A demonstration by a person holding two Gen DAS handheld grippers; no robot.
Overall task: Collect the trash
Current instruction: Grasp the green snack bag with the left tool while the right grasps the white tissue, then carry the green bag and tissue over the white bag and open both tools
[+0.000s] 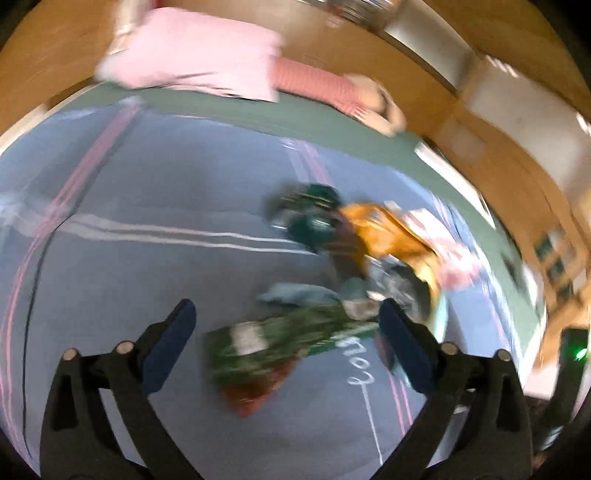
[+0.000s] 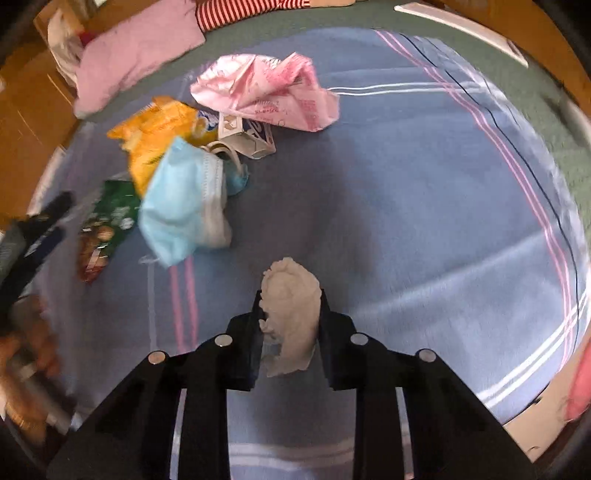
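Trash lies piled on a blue striped blanket (image 2: 406, 184). My right gripper (image 2: 290, 306) is shut on a crumpled white tissue (image 2: 291, 306), held above the blanket. Ahead and to its left are a blue face mask (image 2: 181, 206), a yellow snack bag (image 2: 155, 140), a pink plastic bag (image 2: 266, 92), a small white carton (image 2: 243, 136) and a green snack wrapper (image 2: 110, 218). My left gripper (image 1: 286, 321) is open, its jaws either side of the green wrapper (image 1: 280, 339). It shows blurred in the right wrist view (image 2: 40, 229). Beyond lie a dark green wrapper (image 1: 310, 218) and the yellow bag (image 1: 391, 232).
A pink pillow (image 2: 133, 59) and a red-striped sleeve (image 2: 243, 11) lie at the far edge of the green mattress (image 2: 332, 18). Wooden floor and cardboard boxes (image 1: 480, 122) surround the bed. A white board (image 2: 461, 26) sits at the far right.
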